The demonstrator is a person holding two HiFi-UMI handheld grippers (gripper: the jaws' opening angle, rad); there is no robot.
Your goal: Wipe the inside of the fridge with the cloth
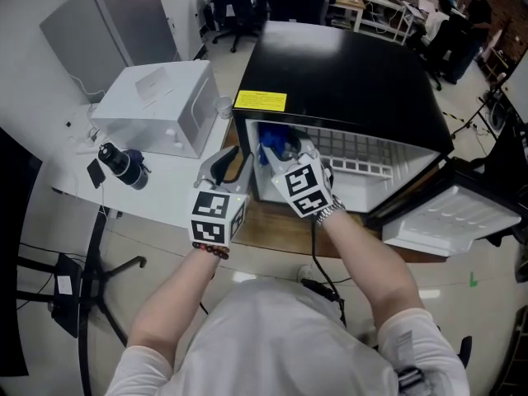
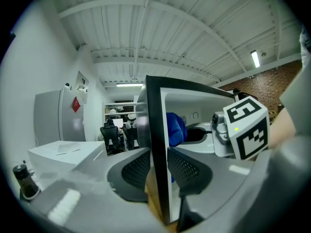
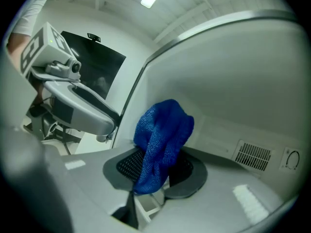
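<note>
1. Left gripper (image 2: 158,166): lower centre of the head view. It is clenched on the front edge of the left wall of the fridge (image 1: 346,81), with one pad on each face of the black rim.
2. Right gripper (image 3: 155,166): centre of the head view, reaching into the fridge opening. It is grasping the cloth (image 3: 163,140), a blue knitted bunch that stands up out of the jaws.
3. Cloth, location: inside the fridge at the left end of the cavity, close to the white inner wall. Whether it touches the wall cannot be told.
4. Fridge: small black cabinet, centre frame. It has a yellow label (image 1: 260,100) on its top near the front left corner.
5. Door (image 1: 450,221): swung open at lower right.
6. Wire shelf (image 1: 363,151): inside the fridge, right of the cloth.
7. Vent grille (image 3: 252,155): on the inner wall, at the right of the right gripper view.
8. Counter (image 1: 165,184): white, left of the fridge, carrying a white box (image 1: 161,106).
9. Office chairs (image 1: 227,2): top of the frame, well apart from the fridge.
</note>
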